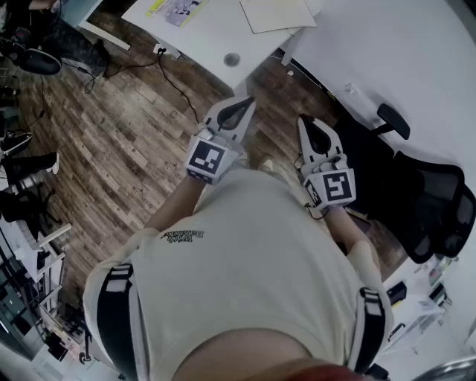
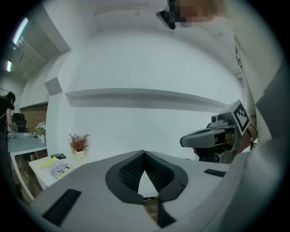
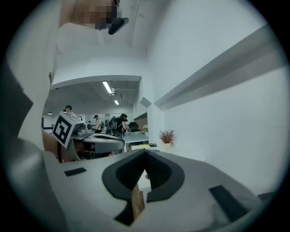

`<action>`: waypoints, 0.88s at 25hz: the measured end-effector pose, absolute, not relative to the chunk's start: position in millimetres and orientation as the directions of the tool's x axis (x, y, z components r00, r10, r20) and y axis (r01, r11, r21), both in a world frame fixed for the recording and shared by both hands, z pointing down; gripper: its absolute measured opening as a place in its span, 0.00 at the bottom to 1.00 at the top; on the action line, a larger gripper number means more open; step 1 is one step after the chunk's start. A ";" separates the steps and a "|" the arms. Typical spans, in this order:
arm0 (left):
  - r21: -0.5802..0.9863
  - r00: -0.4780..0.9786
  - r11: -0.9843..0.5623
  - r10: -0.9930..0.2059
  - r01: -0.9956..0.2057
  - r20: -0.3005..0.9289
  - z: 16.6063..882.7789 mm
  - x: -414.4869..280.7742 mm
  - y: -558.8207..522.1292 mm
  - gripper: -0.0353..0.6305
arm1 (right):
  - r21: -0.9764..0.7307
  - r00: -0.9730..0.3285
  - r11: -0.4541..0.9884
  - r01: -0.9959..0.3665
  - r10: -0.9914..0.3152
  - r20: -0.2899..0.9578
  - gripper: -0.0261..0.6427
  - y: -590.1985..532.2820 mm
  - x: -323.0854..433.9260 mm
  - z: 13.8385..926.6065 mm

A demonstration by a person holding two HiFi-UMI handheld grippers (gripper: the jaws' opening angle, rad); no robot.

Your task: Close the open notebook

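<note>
I am standing back from a white table (image 1: 216, 37), with both grippers held in front of my chest over the wooden floor. A flat booklet with yellow edges and printed pages (image 1: 175, 9) (image 2: 55, 165) lies near the table's far left part. A beige pad (image 1: 277, 13) lies to its right. My left gripper (image 1: 242, 104) (image 2: 145, 156) is shut, its tips meeting with nothing between them. My right gripper (image 1: 306, 123) (image 3: 146, 156) is also shut and empty. Both point roughly level toward the table, well short of it.
A small potted plant (image 2: 79, 142) (image 3: 166, 136) stands on the table by the white wall. A black office chair (image 1: 431, 201) is at my right. Cables trail on the floor (image 1: 167, 74) under the table edge. Shelving and equipment (image 1: 26, 186) line the left side, and people stand at desks far off (image 3: 97, 122).
</note>
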State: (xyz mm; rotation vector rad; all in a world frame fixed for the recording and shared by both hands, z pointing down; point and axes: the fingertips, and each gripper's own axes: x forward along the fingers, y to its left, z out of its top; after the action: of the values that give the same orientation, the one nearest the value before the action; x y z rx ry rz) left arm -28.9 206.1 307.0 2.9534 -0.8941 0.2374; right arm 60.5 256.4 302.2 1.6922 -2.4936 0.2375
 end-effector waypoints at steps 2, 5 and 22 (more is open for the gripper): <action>0.007 0.819 -0.831 -0.548 -0.557 0.171 306.6 -29.2 208.4 0.07 | -0.064 -0.373 0.367 -0.928 -0.910 0.184 0.04 257.9 59.5 301.5; 0.002 0.818 -0.831 -0.547 -0.556 0.177 310.0 -30.1 210.4 0.07 | -0.065 -0.380 0.375 -0.925 -0.907 0.183 0.04 260.2 57.8 301.8; 0.001 0.798 -0.814 -0.570 -0.581 0.193 316.0 -21.3 222.3 0.07 | -0.099 -0.415 0.403 -0.910 -0.894 0.168 0.04 263.0 67.0 305.7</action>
State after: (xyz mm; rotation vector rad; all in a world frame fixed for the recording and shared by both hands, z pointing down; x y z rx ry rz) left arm -21.3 222.3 316.0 2.9218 -0.9367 0.2837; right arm 67.0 263.0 305.7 1.6480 -2.5568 0.2679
